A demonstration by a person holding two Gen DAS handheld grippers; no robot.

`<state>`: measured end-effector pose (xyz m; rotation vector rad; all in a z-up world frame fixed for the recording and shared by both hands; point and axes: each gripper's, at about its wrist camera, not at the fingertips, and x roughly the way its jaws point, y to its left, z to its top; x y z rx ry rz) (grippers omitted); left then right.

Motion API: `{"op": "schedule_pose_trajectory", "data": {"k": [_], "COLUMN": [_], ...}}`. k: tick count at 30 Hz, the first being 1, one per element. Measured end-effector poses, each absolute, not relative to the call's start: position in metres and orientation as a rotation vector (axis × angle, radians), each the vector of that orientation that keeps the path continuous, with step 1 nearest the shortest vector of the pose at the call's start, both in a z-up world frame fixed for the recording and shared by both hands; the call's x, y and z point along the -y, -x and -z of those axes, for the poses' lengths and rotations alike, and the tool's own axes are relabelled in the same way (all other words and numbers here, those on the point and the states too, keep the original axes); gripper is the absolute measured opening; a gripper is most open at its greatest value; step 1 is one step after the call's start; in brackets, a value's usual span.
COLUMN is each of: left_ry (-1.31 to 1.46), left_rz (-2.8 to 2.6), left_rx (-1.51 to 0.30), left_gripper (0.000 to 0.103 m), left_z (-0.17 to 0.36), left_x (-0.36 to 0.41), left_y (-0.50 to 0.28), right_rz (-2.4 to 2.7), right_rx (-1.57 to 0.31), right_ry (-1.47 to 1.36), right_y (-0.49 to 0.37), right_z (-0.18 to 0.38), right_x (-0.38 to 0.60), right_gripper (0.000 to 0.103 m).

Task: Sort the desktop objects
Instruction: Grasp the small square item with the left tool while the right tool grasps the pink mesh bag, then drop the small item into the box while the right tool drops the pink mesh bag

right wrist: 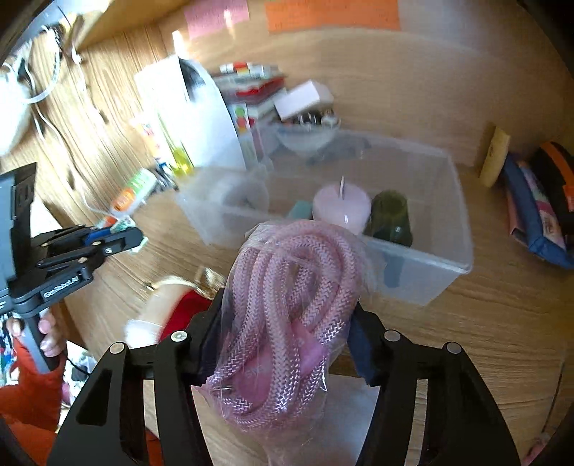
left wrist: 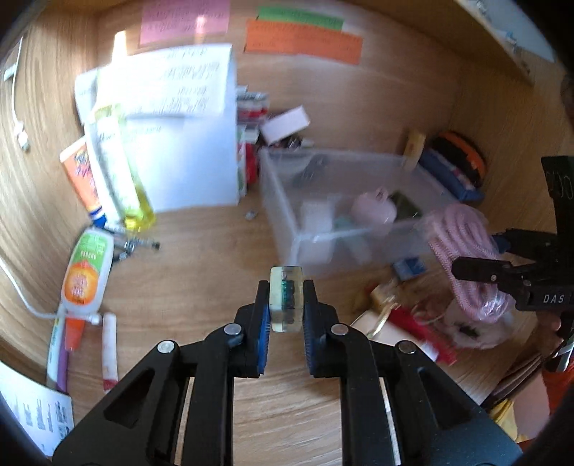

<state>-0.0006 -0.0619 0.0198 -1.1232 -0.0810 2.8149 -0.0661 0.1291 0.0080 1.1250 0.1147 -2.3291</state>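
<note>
Between my left tongs (left wrist: 286, 304), clamped: clear resin block (left wrist: 286, 299), long axis upright. Right tongs (right wrist: 287, 333), marked "DAS", grip bagged pink braided cord (right wrist: 283, 304).

At twelve o'clock on the back wall I see a pink note (left wrist: 184, 19), a green note (left wrist: 300, 18) and an orange note (left wrist: 303, 42). A white charging cable (left wrist: 16, 118) hangs at nine o'clock down the left wooden wall. At two o'clock a yellow sponge-like block (right wrist: 495, 157) stands upright against the wall, just beside a dark pouch with orange trim (right wrist: 554, 175). My wooden bench (left wrist: 201, 265) carries it all; a printed paper sheet (left wrist: 34, 412) lies at seven o'clock.
</note>
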Motion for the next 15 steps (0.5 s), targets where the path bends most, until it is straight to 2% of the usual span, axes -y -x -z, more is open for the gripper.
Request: {"op": "schedule_pose_trajectory", "data": {"k": [8,15], "left_ry": [0.955,0.931], "left_rz": [-2.786,-2.767], "left_rx": [0.090,0.081], "left_gripper": [0.015,0.015], "left_z": [-0.059,-0.073], "left_x": [0.035,0.011], "left_y": [0.011,0.036], "right_rz": [2.403,2.463], "right_rx": [-0.042,0.006], "right_ry": [-0.973,-0.951], "right_y": [0.056,0.074], "right_z": [-0.051,-0.062], "right_x": [-0.152,-0.176], "right_gripper": [0.056,0.056]}}
